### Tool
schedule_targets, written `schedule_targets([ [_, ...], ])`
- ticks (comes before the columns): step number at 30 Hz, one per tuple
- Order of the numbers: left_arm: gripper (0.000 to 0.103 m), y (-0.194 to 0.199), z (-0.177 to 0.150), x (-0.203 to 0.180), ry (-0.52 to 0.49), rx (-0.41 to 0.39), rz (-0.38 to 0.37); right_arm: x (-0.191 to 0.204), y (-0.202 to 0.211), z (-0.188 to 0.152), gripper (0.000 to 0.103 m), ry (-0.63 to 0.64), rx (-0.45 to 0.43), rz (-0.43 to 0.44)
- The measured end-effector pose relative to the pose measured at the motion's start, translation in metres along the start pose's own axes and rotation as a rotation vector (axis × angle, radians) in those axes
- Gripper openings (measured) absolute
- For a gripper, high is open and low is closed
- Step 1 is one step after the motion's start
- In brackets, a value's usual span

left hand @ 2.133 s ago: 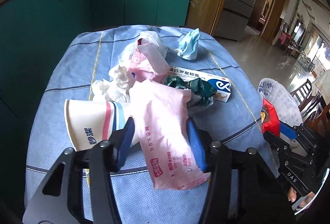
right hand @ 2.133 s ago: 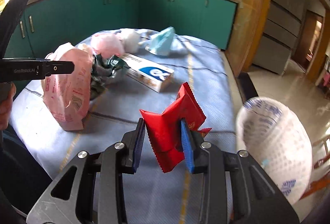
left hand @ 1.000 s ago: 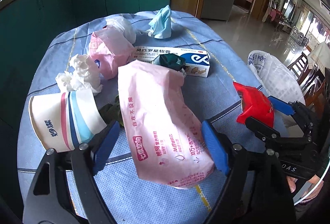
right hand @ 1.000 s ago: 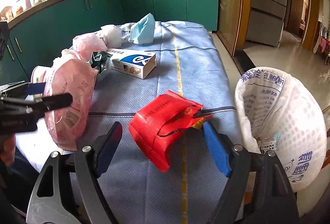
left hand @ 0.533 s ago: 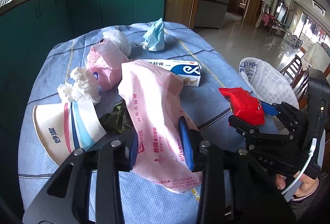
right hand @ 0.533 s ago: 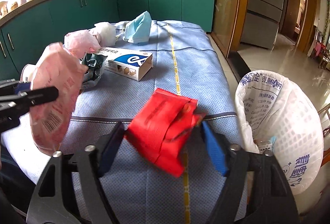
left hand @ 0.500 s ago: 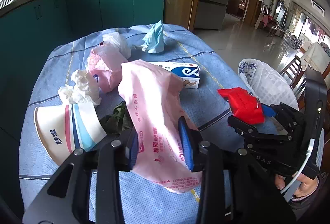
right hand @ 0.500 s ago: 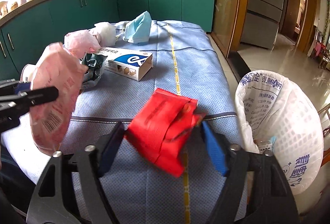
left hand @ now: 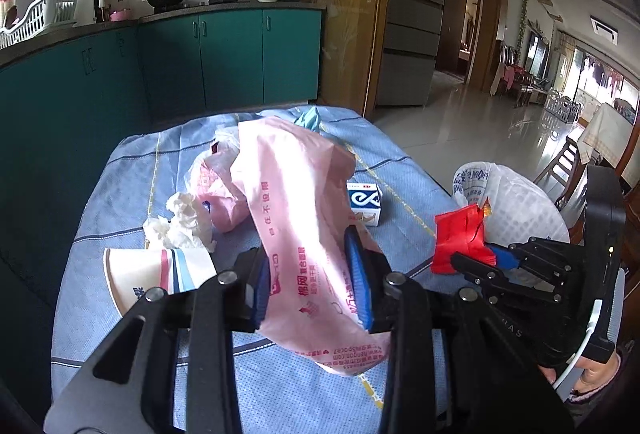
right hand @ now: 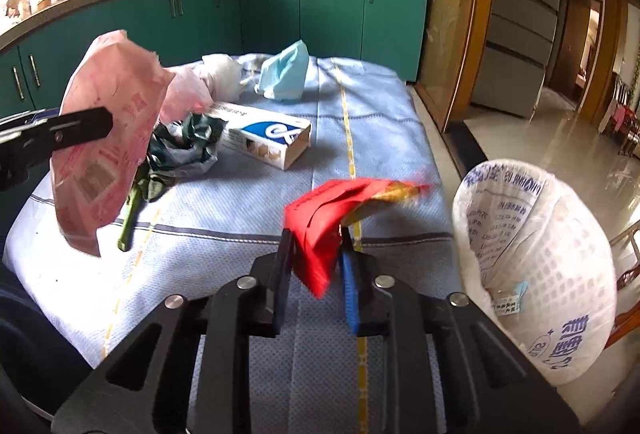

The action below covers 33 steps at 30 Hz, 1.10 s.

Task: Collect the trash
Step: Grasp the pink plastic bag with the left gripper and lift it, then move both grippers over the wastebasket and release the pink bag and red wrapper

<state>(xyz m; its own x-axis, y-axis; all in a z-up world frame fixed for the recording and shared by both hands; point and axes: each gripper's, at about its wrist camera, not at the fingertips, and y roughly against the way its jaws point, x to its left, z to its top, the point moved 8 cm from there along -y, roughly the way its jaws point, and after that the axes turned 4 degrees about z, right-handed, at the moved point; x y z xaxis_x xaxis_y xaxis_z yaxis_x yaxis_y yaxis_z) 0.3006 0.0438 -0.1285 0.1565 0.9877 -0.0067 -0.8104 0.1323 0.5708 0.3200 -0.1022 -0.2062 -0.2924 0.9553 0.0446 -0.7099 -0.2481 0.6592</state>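
Two grippers each clamp a piece of trash above the blue tablecloth (right hand: pixel 240 226). Low in the left wrist frame, the left gripper (left hand: pixel 314 274) pinches a pink plastic package (left hand: pixel 296 218) that rises to frame centre. Low centre in the right wrist view, the right gripper (right hand: pixel 316 266), its jaws having just closed, squeezes a red wrapper (right hand: pixel 328 218). At right, just beside the table edge, stands a white mesh bin lined with a printed bag (right hand: pixel 528 274). Farther up the cloth lie a paper cup (left hand: pixel 156 274), crumpled tissue (left hand: pixel 180 222), a blue-and-white carton (right hand: pixel 268 138) and a light blue mask (right hand: pixel 284 74).
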Motion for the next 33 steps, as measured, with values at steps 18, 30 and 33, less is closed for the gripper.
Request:
schedule_targets([
  [18,0.035,0.018,0.024,0.001,0.074,-0.126,0.024,-0.001,0.027,0.011,0.02,0.0,-0.072,0.049],
  [30,0.035,-0.003,0.045,-0.06,0.03,-0.127,-0.071,-0.108,0.099,0.031,0.02,-0.117,-0.261,-0.148],
  [33,0.035,-0.018,0.056,-0.088,0.02,-0.108,-0.133,-0.144,0.115,0.024,0.02,-0.144,-0.289,-0.246],
])
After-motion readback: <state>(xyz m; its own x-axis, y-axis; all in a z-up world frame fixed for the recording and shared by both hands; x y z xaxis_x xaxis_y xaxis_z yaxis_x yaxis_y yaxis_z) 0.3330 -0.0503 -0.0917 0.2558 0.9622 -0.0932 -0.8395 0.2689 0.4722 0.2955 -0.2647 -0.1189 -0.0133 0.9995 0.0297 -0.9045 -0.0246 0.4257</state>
